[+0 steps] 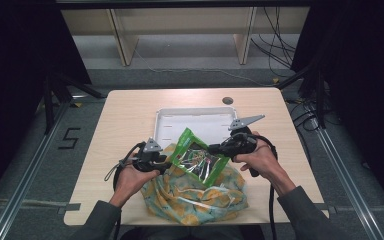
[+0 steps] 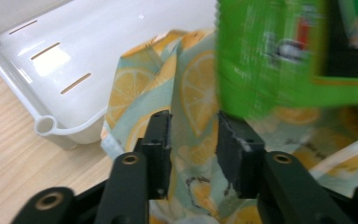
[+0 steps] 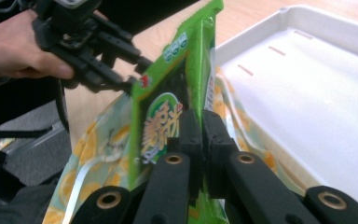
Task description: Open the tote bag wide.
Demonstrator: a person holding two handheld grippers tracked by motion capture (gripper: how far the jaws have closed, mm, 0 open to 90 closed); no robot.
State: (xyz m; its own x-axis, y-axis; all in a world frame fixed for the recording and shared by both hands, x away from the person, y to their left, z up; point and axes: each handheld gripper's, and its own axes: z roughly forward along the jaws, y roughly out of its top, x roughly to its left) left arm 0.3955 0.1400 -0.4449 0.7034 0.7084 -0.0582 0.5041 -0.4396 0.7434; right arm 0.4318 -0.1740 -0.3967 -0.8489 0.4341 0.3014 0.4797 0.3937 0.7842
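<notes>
The right gripper point(image 3: 196, 122) pinches the green packet point(image 1: 198, 156) — held above the lemon-print bag point(image 1: 200, 197); the left gripper point(image 2: 193, 122) stands parted, gripping nothing.

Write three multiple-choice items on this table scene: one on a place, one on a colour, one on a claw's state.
1. Where does the white tray sit?
A. beyond the lemon-print bag
B. on the floor
C. on the bag

2. What colour is the snack packet?
A. red
B. green
C. blue

3. How is the right claw?
A. wide open
B. shut on the tray
C. shut on the packet

A: the tray lies farther up the table. B: its wrapper is green. C: the jaws pinch the packet's edge.
</notes>
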